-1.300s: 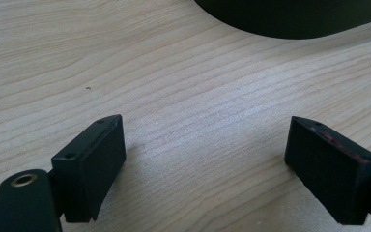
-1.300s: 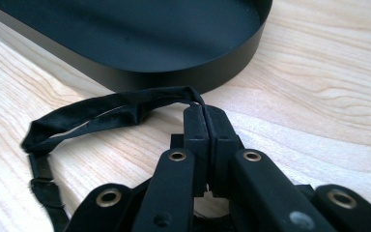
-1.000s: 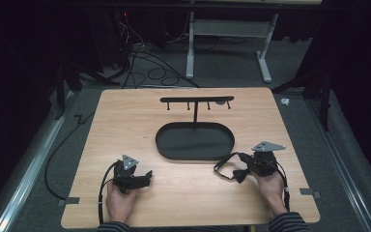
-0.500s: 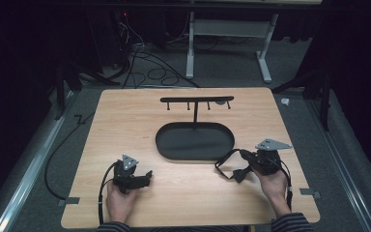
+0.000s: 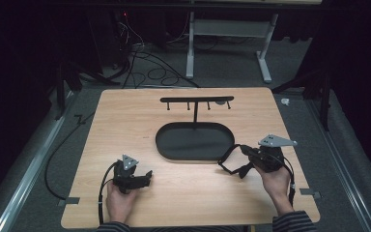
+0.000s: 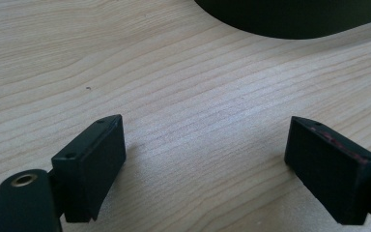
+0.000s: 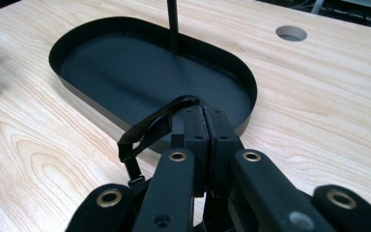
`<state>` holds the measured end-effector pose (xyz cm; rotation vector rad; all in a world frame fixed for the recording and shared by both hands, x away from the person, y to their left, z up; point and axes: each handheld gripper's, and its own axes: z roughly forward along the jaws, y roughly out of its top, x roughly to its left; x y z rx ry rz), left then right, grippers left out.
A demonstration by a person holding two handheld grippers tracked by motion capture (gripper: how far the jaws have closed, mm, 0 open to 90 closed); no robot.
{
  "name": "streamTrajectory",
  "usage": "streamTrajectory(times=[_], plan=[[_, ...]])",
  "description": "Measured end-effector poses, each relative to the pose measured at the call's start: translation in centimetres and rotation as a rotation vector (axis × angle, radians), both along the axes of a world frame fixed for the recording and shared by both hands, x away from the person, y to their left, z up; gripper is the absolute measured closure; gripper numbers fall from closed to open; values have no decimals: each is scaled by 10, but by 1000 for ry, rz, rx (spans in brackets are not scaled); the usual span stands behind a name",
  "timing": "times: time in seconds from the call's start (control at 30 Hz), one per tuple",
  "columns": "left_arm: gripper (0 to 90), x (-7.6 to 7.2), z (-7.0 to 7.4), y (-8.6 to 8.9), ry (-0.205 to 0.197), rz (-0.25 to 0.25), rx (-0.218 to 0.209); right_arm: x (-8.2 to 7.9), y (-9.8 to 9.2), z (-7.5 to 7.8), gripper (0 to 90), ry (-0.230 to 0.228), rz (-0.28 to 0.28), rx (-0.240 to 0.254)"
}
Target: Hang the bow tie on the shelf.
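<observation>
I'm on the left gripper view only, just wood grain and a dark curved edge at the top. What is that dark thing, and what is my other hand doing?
Observer: That edge is a black oval tray; a post rises from it to a hooked bar.
Operator: And the right hand?
Observer: The right tongs are shut on a thin black strap, which loops out to one side.
Operator: Is the strap on a hook yet?
Observer: No. From above, it hangs just outside the tray's rim near its right end, well short of the hooked bar.
</observation>
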<state>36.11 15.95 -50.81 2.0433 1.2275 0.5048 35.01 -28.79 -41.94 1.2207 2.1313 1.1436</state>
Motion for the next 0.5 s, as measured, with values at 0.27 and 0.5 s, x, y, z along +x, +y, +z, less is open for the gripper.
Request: streamTrajectory(times=[0.27,0.5], plan=[[149,0,0,0,-1,1,-1,3,4,10,900,-23,18,2],[149,0,0,0,-1,1,-1,6,8,17,900,-34,36,11]])
